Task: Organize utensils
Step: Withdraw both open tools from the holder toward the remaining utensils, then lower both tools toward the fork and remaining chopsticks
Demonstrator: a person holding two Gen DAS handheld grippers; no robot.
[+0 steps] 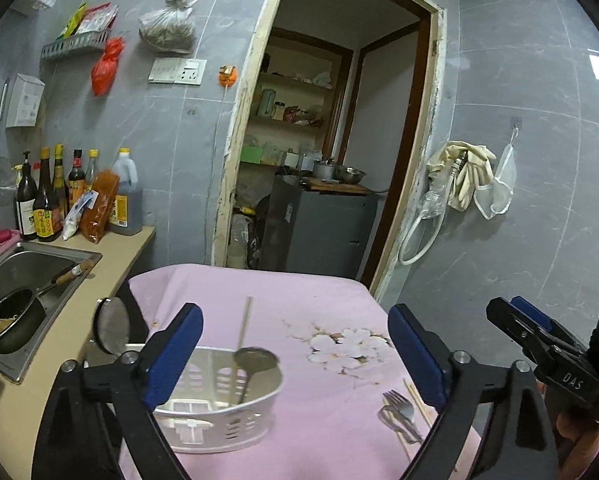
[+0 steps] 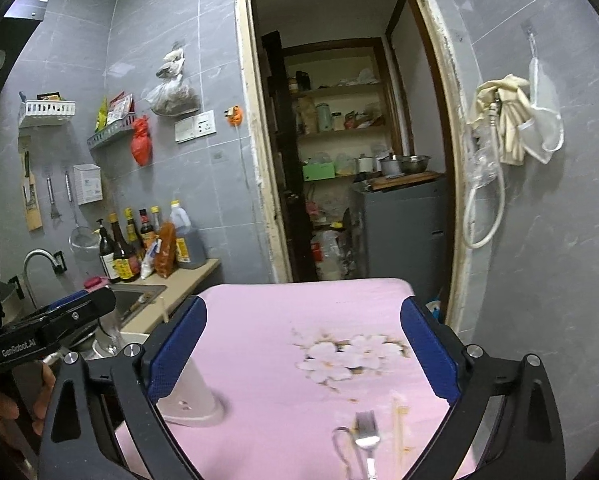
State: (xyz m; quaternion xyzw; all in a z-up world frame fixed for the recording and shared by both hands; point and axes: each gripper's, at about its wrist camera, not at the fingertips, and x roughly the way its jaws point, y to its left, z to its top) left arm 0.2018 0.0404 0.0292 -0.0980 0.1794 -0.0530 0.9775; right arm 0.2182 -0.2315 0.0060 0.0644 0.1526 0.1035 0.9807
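A white slotted utensil basket [image 1: 219, 412] sits on the pink floral tablecloth [image 1: 299, 300] at the front left. A metal ladle [image 1: 255, 360] and a chopstick [image 1: 244, 324] stand in it. A fork [image 1: 399, 404], a spoon [image 1: 387, 420] and chopsticks [image 1: 417, 404] lie on the cloth at the front right. My left gripper [image 1: 295, 356] is open and empty above the basket's right side. My right gripper [image 2: 303, 356] is open and empty above the fork [image 2: 365, 436], spoon [image 2: 341, 444] and chopsticks [image 2: 397, 428]. The basket [image 2: 191, 396] shows at its left.
A counter [image 1: 111, 256] with a sink [image 1: 27, 276], a black pan [image 1: 11, 320] and several sauce bottles [image 1: 47, 196] runs along the left. A strainer [image 1: 111, 324] stands between counter and table. An open doorway [image 1: 331, 160] lies behind the table.
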